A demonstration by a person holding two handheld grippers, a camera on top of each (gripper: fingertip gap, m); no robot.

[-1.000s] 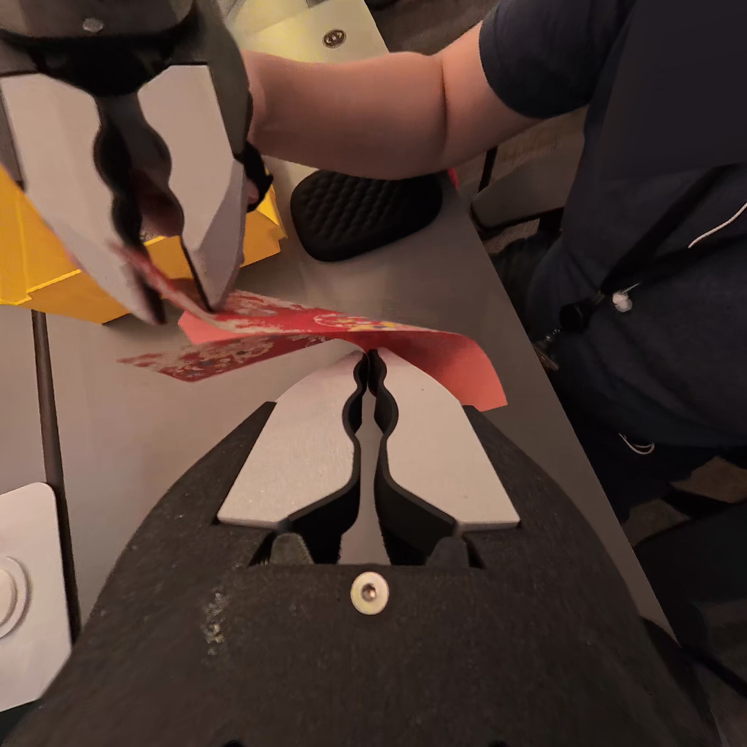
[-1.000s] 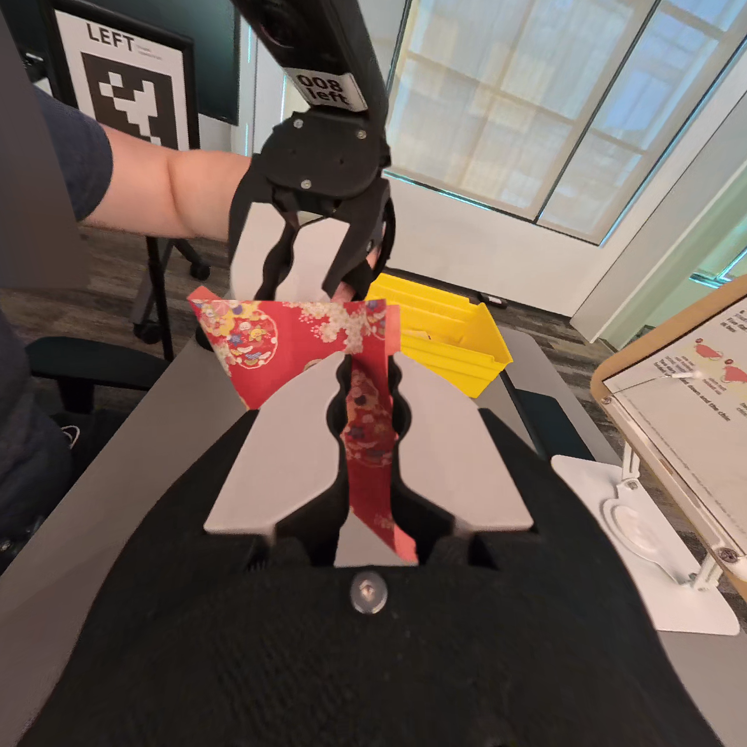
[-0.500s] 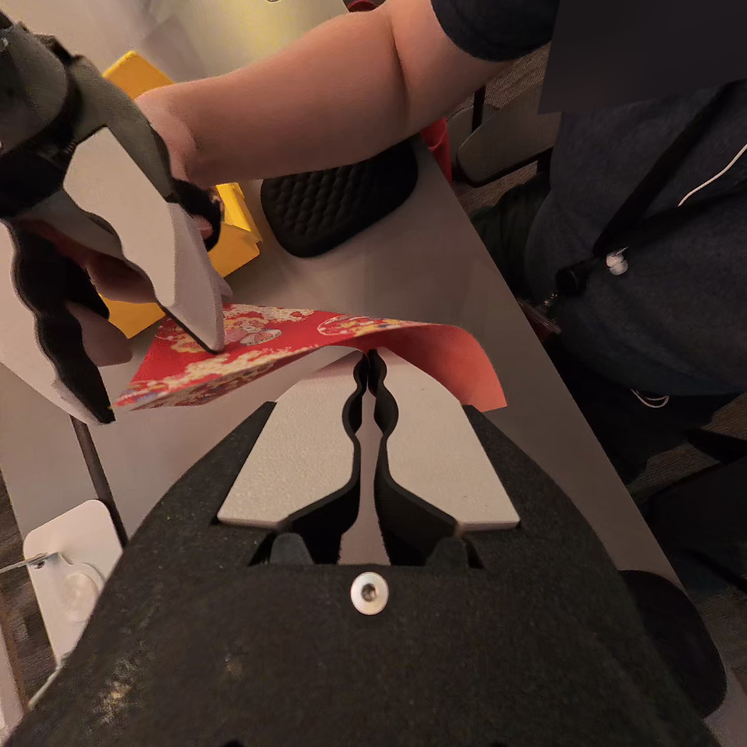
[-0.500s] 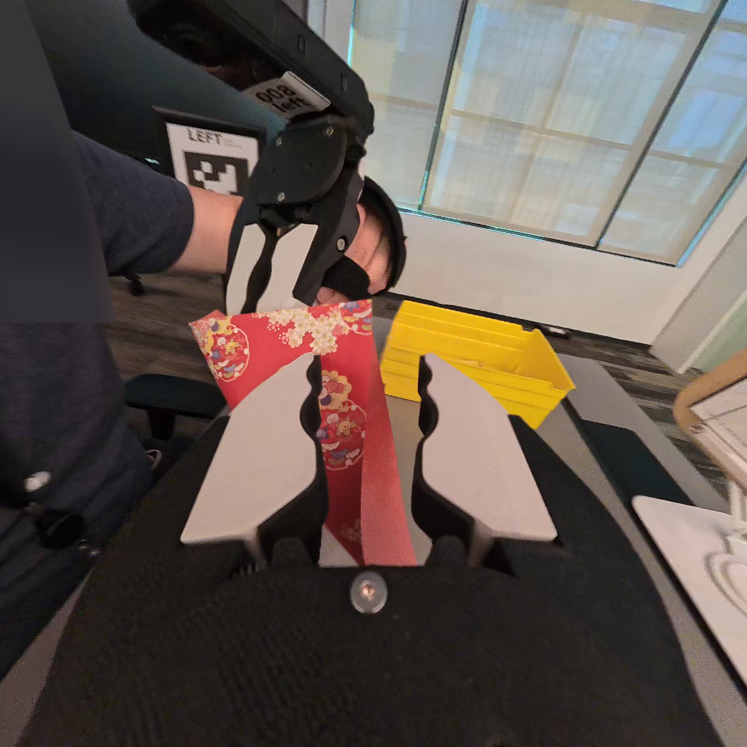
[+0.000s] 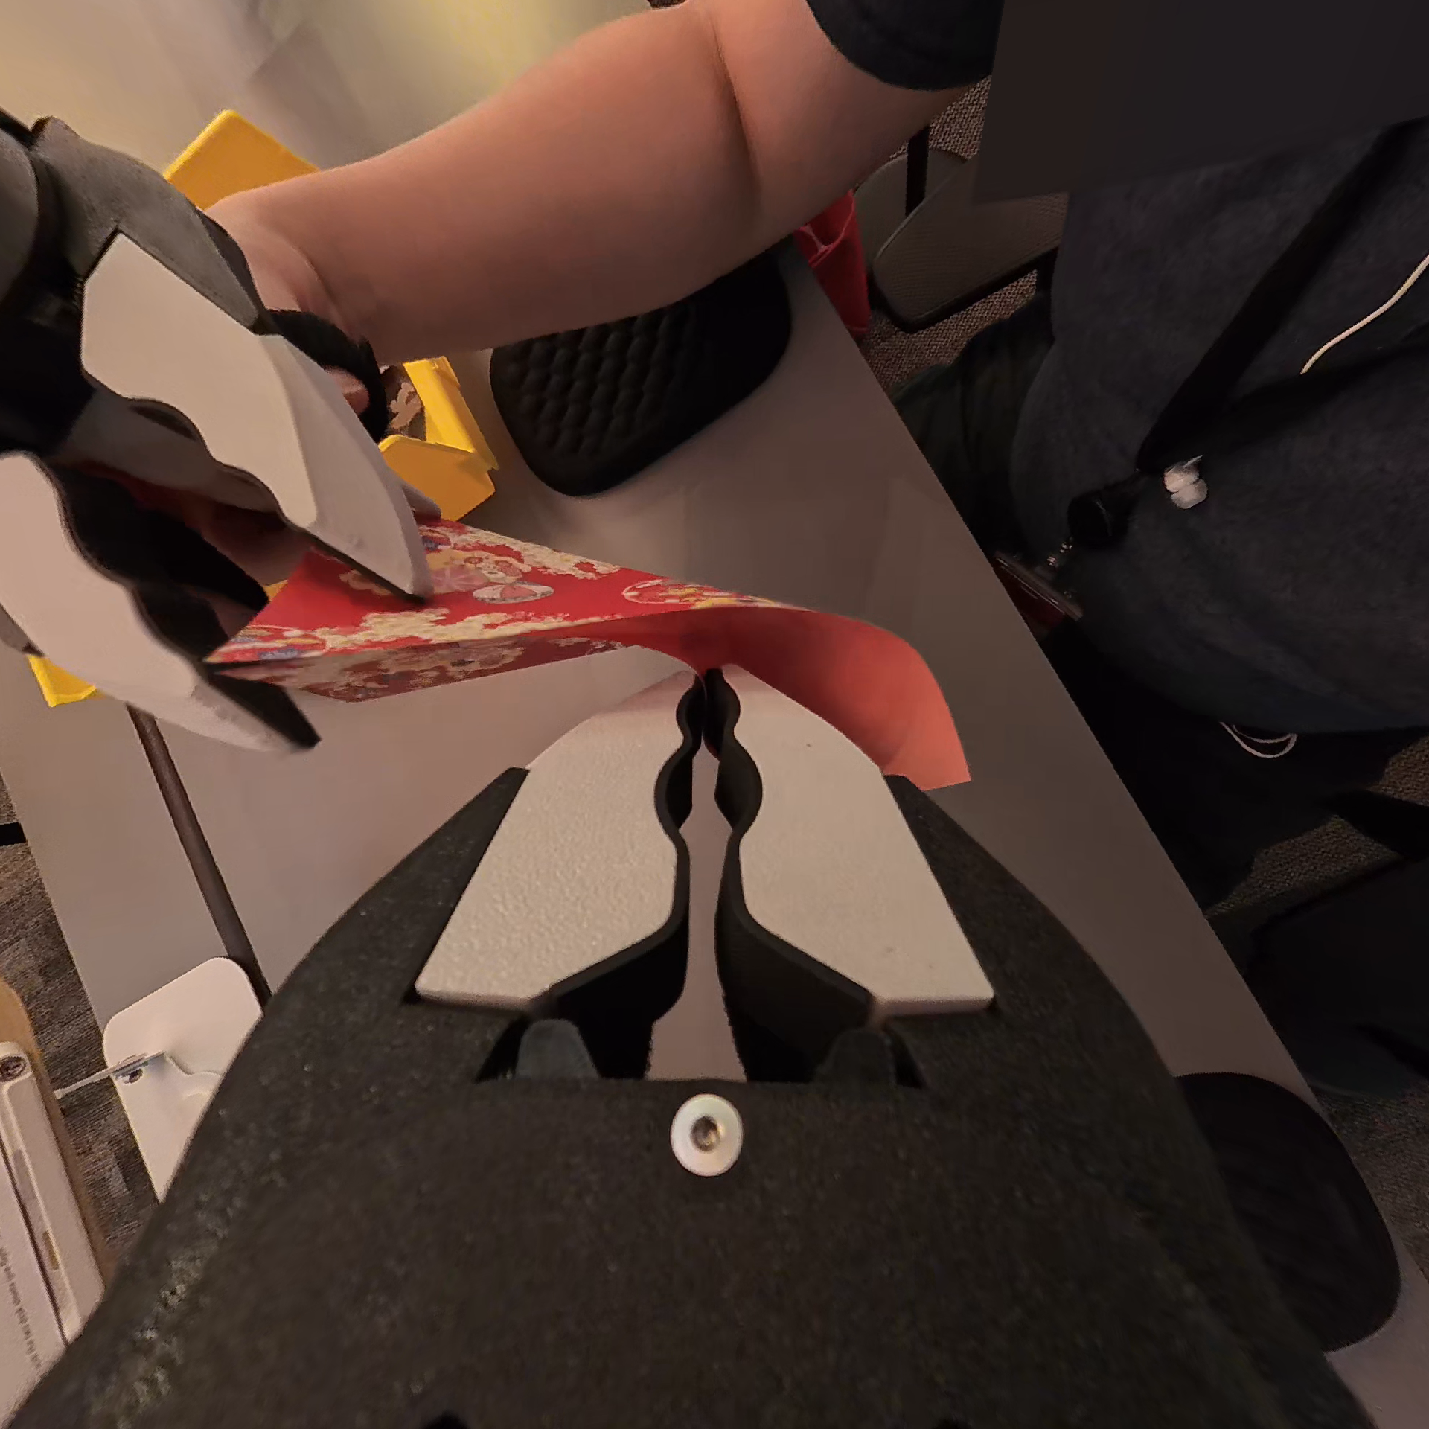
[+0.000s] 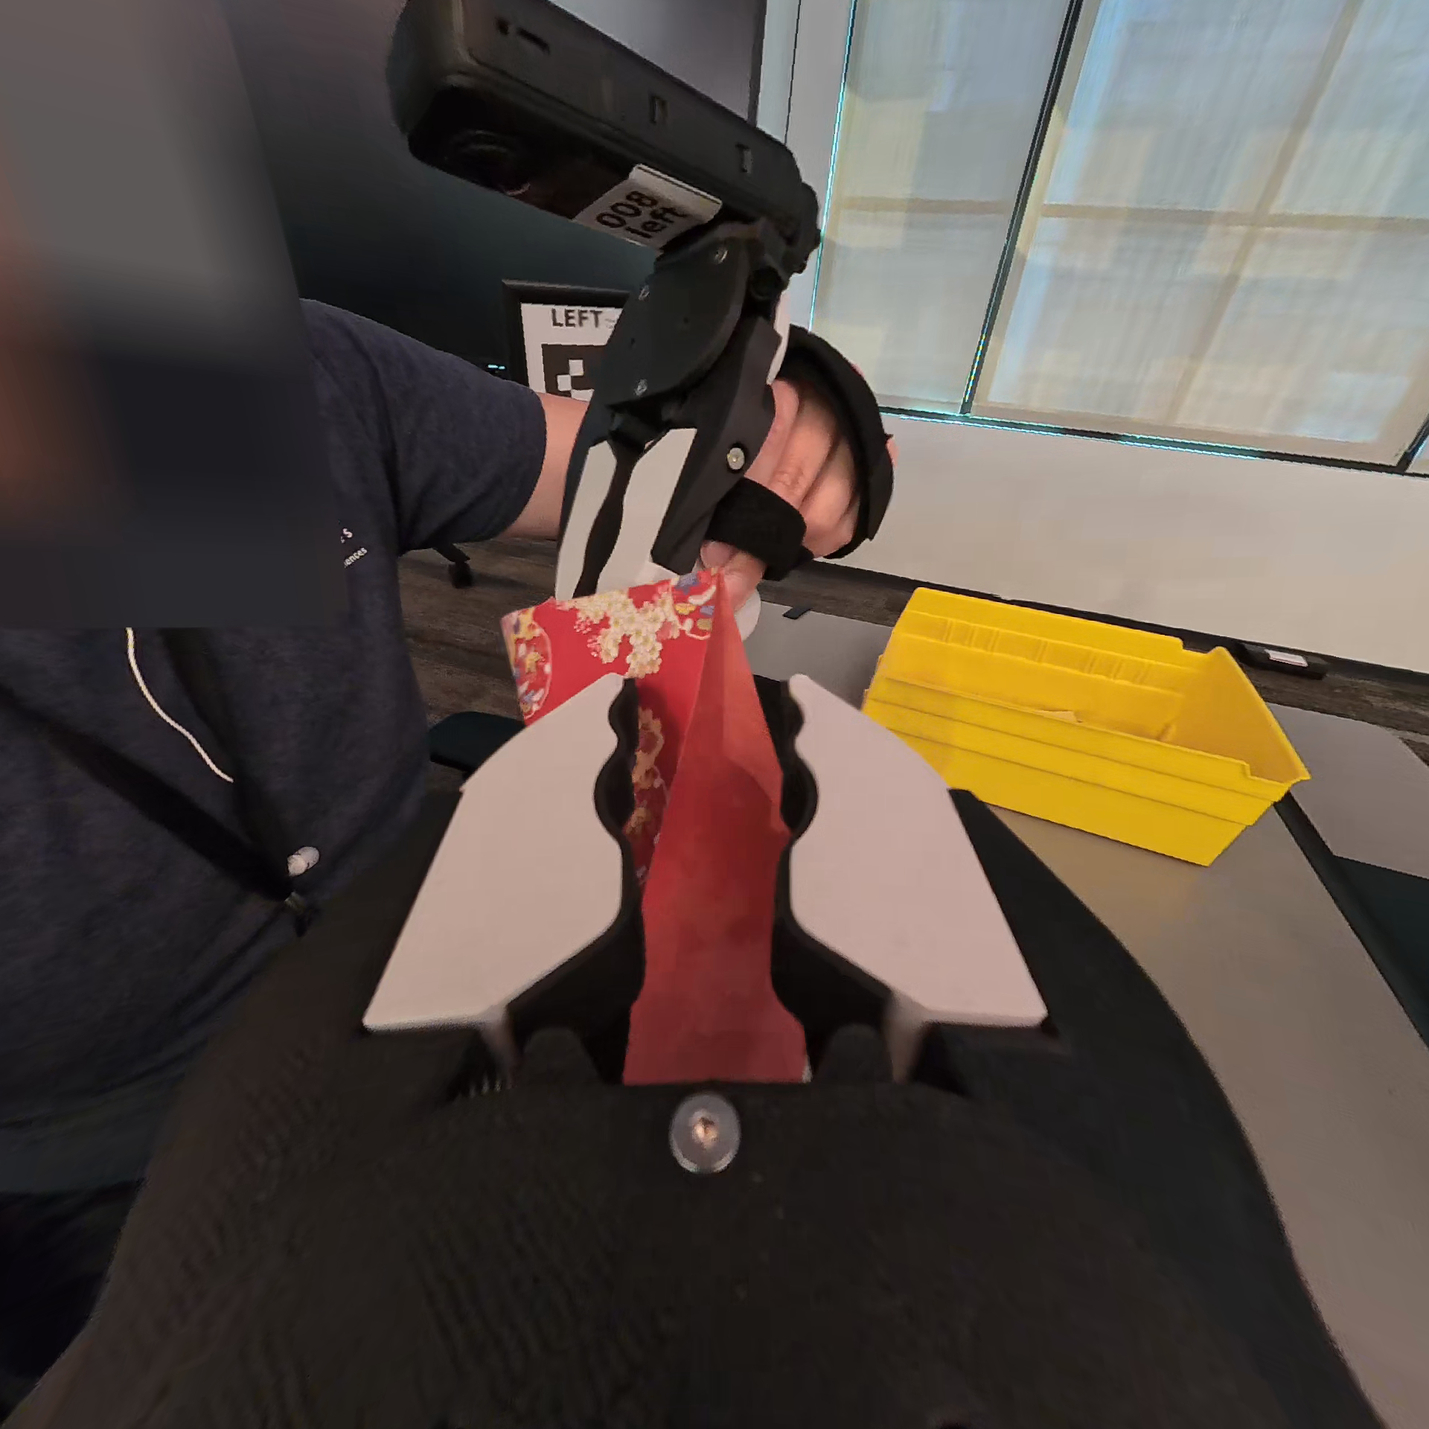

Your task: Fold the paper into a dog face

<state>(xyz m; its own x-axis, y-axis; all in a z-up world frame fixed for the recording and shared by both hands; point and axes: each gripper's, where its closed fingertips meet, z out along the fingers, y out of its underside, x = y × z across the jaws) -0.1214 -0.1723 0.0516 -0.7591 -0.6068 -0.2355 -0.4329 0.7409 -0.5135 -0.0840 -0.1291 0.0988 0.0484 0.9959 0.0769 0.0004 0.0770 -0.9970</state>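
The red flower-patterned paper (image 5: 541,611), folded, hangs in the air above the grey table (image 5: 812,533). My left gripper (image 5: 707,680) is shut on its fold near the plain red flap. My right gripper (image 5: 356,665) is open at the paper's far end, one finger over it and one under. In the right wrist view the paper (image 6: 711,889) runs between the spread fingers of my right gripper (image 6: 707,688) without being pinched. The left gripper (image 6: 642,580) holds the paper's top edge there.
A yellow bin (image 6: 1082,758) stands on the table behind the paper; it also shows in the left wrist view (image 5: 433,456). A black quilted pad (image 5: 642,387) lies near the table edge. A white stand base (image 5: 178,1036) sits at lower left. The person's torso is close on the right. Left tips to right tips: about 7 cm.
My right gripper was shut on the paper one second ago and has opened, and now opened wider. The left gripper keeps its hold. Both grippers have shifted and the paper has turned.
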